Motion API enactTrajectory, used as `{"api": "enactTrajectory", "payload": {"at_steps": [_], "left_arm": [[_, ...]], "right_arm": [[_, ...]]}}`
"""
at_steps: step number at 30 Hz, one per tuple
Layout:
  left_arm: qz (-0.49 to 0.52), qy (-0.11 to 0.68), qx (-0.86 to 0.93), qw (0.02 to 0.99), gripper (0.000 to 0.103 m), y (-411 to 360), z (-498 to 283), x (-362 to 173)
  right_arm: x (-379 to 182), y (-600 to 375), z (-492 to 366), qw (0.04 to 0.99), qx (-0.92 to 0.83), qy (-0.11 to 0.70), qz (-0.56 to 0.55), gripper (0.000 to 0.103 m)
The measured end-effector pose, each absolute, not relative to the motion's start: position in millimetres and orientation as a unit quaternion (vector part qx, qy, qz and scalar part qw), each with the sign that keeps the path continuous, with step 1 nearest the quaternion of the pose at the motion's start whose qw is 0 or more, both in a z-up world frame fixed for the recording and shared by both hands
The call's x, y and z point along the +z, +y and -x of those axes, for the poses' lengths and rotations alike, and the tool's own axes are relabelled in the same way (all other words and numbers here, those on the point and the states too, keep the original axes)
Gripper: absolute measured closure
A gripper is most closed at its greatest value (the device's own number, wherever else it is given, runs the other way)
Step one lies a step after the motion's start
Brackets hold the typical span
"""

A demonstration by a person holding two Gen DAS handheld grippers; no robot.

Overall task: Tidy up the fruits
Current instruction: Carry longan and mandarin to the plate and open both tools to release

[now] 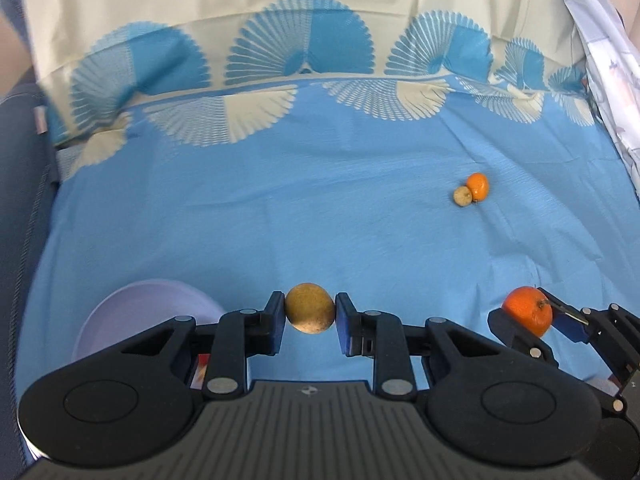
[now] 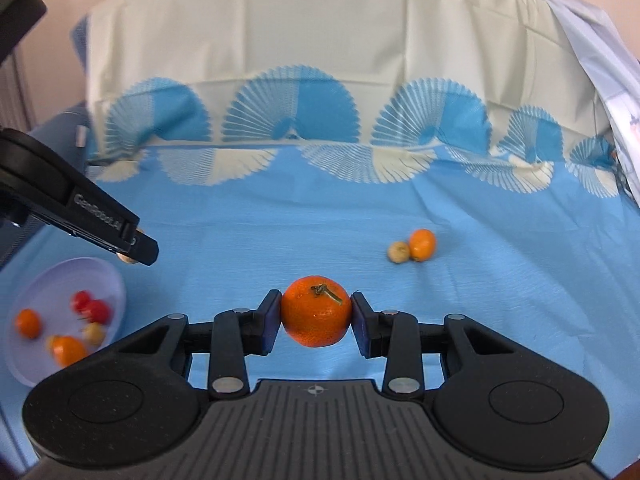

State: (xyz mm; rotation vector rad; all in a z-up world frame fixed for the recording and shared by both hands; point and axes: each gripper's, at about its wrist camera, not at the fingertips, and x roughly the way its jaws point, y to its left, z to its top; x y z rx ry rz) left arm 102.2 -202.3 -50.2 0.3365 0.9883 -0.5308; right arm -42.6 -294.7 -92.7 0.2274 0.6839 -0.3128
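Black Tools With Blue Pads

The left tool (image 1: 310, 314) is matte black plastic. Two round housings with shallow circular dimples flank a grey ribbed plate that bears a small crosshair mark. Angled link arms run forward from them, pinned with flat silver discs. Each finger ends in a blue pad (image 1: 346, 326).

The right tool (image 2: 316, 312) has the same build: black housings, grey ribbed plate with a crosshair, silver pins, blue pads (image 2: 270, 322). Seen from that side, the left tool's black finger carries pale raised lettering, too blurred to read fully.

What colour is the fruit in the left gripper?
Yellowish-brown fruit, clearest in the left wrist view.
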Motion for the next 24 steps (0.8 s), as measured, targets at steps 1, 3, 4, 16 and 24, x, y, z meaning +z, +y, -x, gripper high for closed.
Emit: {"api": "enactTrajectory", "payload": {"at_steps": [1,3,4,16,24], "left_arm": [[-0.157,0.465,-0.249,0.835,0.074,-193.6,-97.1,-45.5],[-0.153,0.460,-0.245,0.839,0.074,-173.9,-85.2,-35.6],[-0.150,0.459,-0.243,0.841,0.074,-164.5,-79.4,-31.2],[-0.109,0.445,-0.206,0.865,0.074,-57.8,-15.7,12.3],[-0.086,0.443,-0.192,0.871,0.074,-6.9,17.3,25.2]], "right_arm": [[-86.9,-287.3,46.9,0.925,-0.146,0.332,-0.109,0.064],[-75.3,-272.9,54.3,0.928,-0.133,0.330,-0.108,0.064],[-69.7,-265.6,58.2,0.930,-0.125,0.329,-0.107,0.064],[-17.5,-183.2,103.0,0.949,-0.041,0.302,-0.077,0.064],[-1.0,-139.2,134.2,0.955,0.007,0.292,-0.050,0.064]]}}
